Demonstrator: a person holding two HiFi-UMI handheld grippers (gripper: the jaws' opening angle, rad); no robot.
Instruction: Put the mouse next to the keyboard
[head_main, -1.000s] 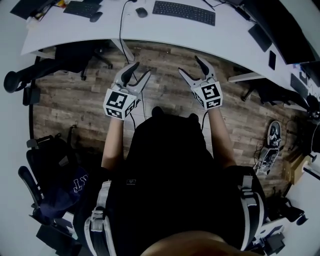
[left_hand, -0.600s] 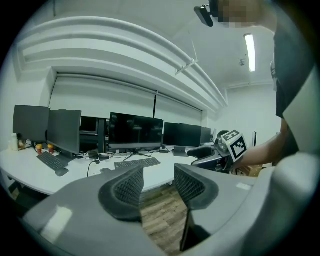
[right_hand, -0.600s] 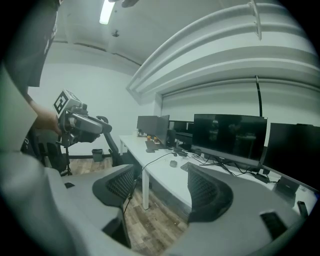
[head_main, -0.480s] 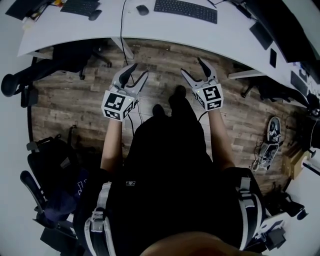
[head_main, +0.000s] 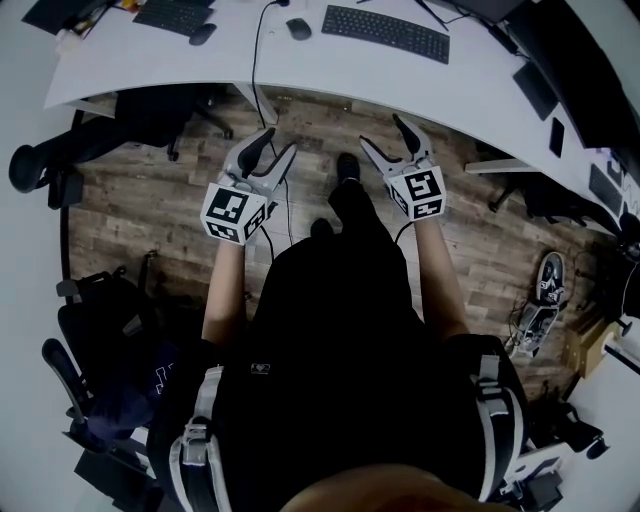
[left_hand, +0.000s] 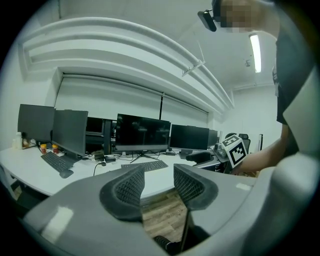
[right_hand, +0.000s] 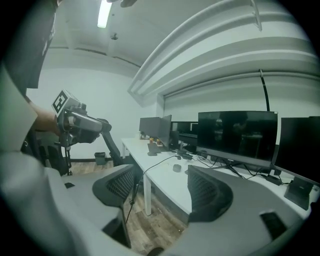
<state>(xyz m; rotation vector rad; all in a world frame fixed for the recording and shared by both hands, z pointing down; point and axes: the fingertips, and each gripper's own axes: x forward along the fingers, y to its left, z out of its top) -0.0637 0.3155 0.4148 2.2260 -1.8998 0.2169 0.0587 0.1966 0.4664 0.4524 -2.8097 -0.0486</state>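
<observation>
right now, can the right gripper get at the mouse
Probably not yet. The right gripper, open and empty, hangs over the floor short of the desk. The mouse lies uncovered left of the keyboard, so stepping closer should do.

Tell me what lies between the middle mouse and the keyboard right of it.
Nothing. In the head view, only bare white desk separates the mouse from the keyboard.

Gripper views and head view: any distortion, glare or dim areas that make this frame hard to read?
Left gripper view: strong fisheye, black corners, the ceiling light blown out. Right gripper view: same bending, dim overall, the near jaws slightly soft. Head view: the desk curves with the lens and reads bright against a dim floor; the mouse is small but distinct.
</observation>
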